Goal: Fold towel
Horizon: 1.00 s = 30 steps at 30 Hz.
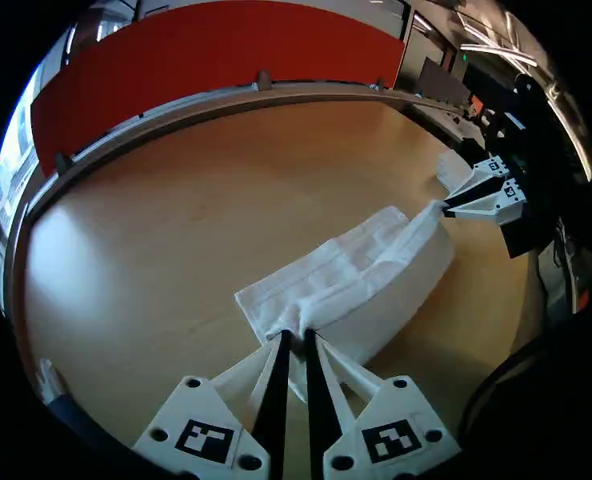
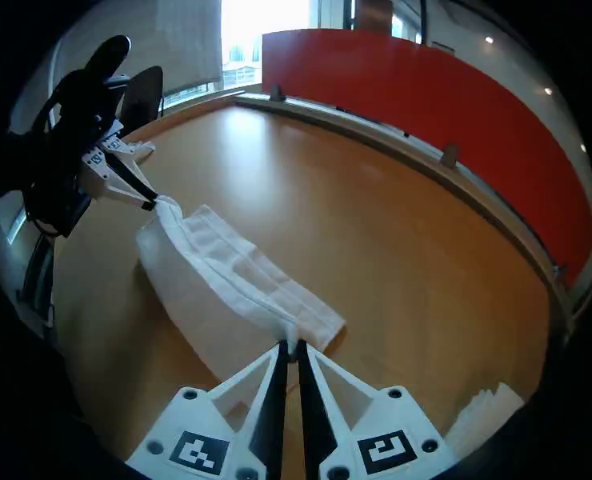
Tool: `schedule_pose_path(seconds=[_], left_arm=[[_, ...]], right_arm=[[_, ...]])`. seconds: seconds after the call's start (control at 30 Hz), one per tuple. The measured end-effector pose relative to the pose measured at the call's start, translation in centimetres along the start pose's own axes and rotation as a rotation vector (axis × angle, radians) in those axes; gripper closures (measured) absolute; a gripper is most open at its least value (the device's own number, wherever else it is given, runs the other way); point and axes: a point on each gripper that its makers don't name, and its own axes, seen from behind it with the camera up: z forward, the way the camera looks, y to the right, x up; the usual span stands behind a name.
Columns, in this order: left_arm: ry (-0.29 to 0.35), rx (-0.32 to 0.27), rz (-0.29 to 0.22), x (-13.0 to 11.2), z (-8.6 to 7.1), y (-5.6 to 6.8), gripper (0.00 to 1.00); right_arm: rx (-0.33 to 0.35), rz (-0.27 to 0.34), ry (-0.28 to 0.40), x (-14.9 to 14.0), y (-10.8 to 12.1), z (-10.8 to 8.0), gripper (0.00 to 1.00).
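We hold towel sagging onto table: left gripper pinched closed on one end, right gripper likewise on opposite end. Cloth soft, light, floppy; we judge corners best grip.

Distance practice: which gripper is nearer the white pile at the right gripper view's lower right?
Right. The right gripper is beside the pile; the left gripper grips the towel at its far end.

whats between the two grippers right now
The white towel stretches between them, one end pinched by the left gripper, the other by the right gripper; both views show it.
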Motion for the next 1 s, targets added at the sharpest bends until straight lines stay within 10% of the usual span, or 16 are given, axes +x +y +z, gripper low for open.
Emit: schedule_pose_path(seconds=[1.0], left_arm=[[-0.035,0.080,0.005,-1.4,3.4,-2.1,0.77]], right_arm=[[-0.039,0.051,-0.046,-1.8,1.4,2.8,0.75]])
